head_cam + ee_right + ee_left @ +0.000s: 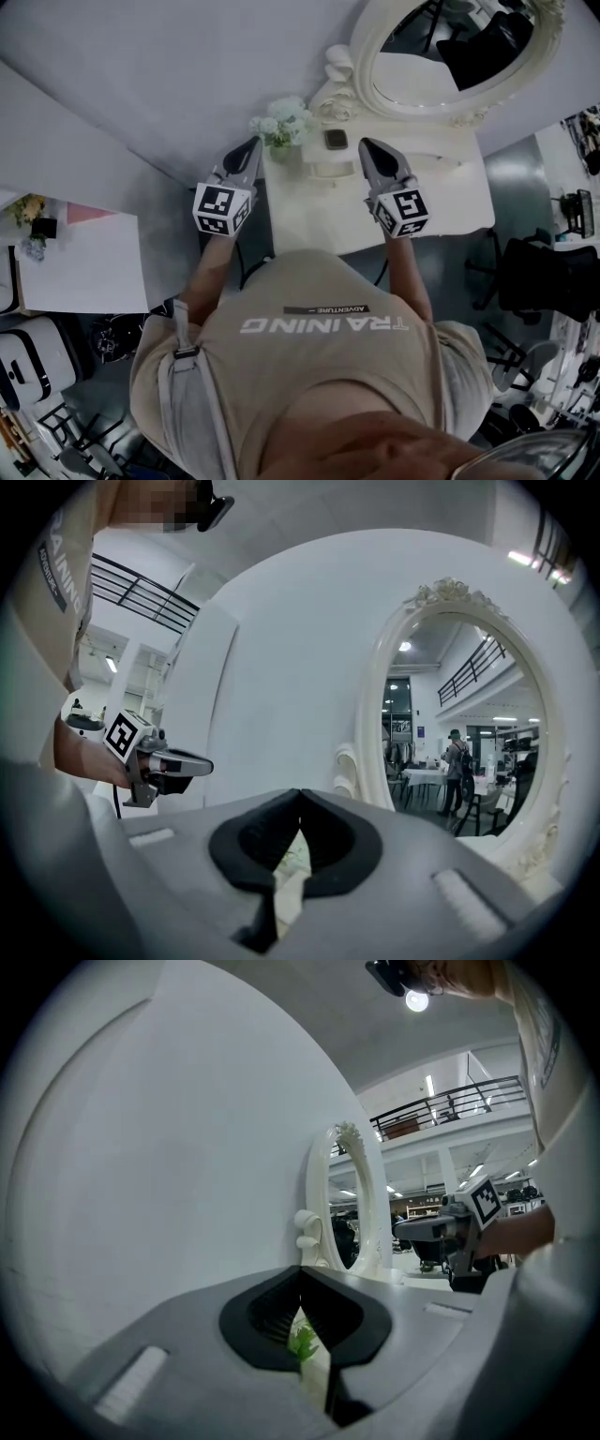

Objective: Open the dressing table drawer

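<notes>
While the person stood close against the dressing table [469, 220], both tools were held out level over its white worktop [441, 187], pointing toward the wall. The left hand-held gripper [253, 146] reached over the worktop's left edge, its tip just beside a small bunch of pale flowers [281, 120] at the back-left corner. Its own view showed the black pads meeting at the tip with nothing caught between them, only a sliver of green leaves visible through the gap behind. The right hand-held gripper [366, 145] pointed at the middle of the worktop's back edge, near a small dark object [335, 139] and a low white box [328, 170]. Its jaws were likewise pressed together and empty.

An oval mirror [450, 47] in an ornate white frame rose from the back edge, toward the right. The drawer itself could not be made out. It presumably sat under the worktop's near edge, which the person's torso [319, 375] covered from above. Each hand-held gripper was in sight of the other's camera, the two well apart and side by side.
</notes>
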A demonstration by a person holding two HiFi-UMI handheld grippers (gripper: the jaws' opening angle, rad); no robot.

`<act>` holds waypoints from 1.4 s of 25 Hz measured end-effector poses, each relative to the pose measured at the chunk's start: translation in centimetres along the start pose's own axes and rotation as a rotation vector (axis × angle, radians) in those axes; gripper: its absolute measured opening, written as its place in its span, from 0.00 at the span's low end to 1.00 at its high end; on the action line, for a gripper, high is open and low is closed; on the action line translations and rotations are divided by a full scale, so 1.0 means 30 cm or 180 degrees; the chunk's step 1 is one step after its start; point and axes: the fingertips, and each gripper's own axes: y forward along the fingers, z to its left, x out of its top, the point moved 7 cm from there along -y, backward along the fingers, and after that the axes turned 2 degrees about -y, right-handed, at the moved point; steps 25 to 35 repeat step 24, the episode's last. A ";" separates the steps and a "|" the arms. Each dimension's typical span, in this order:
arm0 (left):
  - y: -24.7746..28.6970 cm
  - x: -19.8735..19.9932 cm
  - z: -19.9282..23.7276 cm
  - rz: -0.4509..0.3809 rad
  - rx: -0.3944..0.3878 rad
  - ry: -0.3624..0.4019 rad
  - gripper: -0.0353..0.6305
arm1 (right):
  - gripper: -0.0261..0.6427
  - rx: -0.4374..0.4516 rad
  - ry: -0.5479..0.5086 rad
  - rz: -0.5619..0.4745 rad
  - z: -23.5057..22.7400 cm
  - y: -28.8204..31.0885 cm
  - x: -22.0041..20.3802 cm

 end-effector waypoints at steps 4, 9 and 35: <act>-0.005 -0.024 -0.013 0.0045 -0.0015 -0.0016 0.06 | 0.04 0.0092 0.0008 0.0061 0.010 0.014 -0.027; -0.004 -0.062 -0.031 -0.0001 -0.0030 -0.0109 0.06 | 0.04 0.0132 0.0016 0.0064 0.003 0.033 -0.072; 0.113 -0.128 -0.099 -0.0011 0.0120 -0.0181 0.06 | 0.05 0.0341 -0.0155 -0.0030 -0.119 0.047 -0.158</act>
